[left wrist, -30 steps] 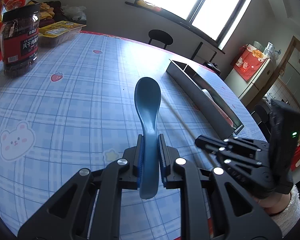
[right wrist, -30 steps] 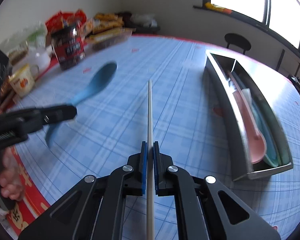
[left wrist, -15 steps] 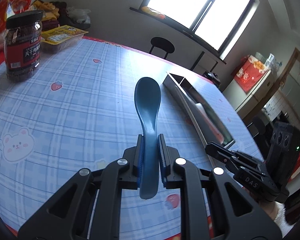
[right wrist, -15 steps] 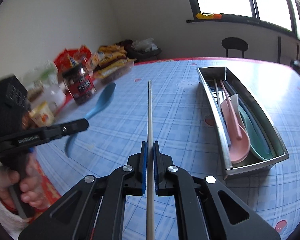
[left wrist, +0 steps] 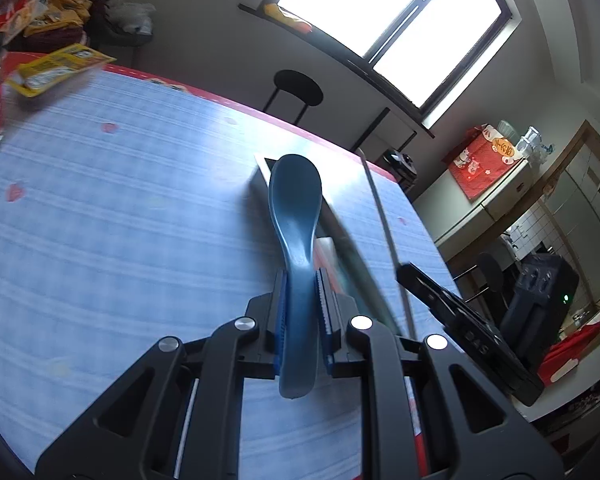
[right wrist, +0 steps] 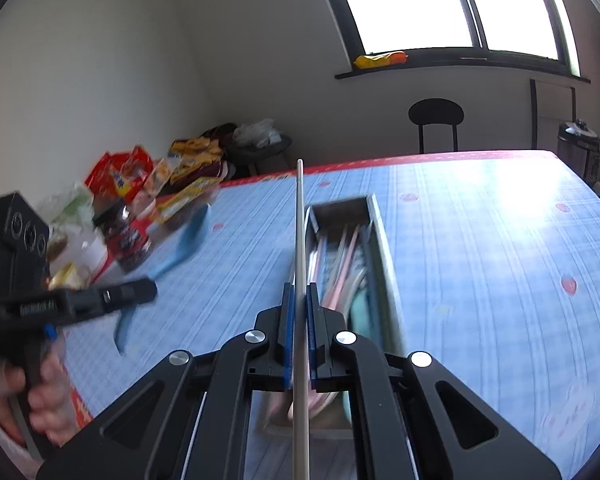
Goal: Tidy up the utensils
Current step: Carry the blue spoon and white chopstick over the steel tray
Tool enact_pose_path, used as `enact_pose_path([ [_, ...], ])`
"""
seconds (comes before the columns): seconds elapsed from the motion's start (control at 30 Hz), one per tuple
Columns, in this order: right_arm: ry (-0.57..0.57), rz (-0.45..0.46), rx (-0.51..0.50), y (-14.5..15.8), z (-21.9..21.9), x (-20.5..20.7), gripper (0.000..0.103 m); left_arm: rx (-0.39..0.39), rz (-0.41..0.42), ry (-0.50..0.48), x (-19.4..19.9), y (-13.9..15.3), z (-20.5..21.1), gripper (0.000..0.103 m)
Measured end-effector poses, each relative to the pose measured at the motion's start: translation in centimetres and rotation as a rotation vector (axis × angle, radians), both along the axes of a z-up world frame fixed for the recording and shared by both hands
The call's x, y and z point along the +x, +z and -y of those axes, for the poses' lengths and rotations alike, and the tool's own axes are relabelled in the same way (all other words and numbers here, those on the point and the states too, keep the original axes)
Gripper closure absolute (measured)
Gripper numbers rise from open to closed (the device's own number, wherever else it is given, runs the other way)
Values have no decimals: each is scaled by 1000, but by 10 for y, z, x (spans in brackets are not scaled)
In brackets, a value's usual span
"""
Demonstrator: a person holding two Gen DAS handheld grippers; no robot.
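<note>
Metal tray (right wrist: 384, 248): open-topped, reachable from above; interior partly filled by lengthwise utensils (right wrist: 346, 264). Left of tray: bare blue tablecloth (right wrist: 236, 280), passable. Farther left: jar (right wrist: 126, 236) and snack packets (right wrist: 188, 196) crowd the table edge. Right of tray: open cloth.

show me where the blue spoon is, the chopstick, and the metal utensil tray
blue spoon (left wrist: 296, 188): left wrist view, on its bowl, above the clamped handle.
chopstick (right wrist: 299, 240): right wrist view, on the shaft ahead of the pads.
metal utensil tray (right wrist: 382, 236): right wrist view, on its right wall.
</note>
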State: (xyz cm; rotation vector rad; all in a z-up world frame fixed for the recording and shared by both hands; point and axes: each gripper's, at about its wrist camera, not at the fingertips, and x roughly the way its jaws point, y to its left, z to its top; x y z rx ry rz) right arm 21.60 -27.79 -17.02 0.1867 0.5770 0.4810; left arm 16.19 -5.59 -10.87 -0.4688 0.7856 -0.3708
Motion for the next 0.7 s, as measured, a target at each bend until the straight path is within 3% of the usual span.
enact_pose_path([
  [0.23,5,-22,100,-15,19,28,97,-29,-42,-2,33,-10,46,85],
  [0.47,0,-105,97,-33,23,38,97,-50,-107,32,66,-36,65,85],
  [0.7,-18,-120,89,-39,23,42,97,-44,-126,63,79,-50,73,85],
])
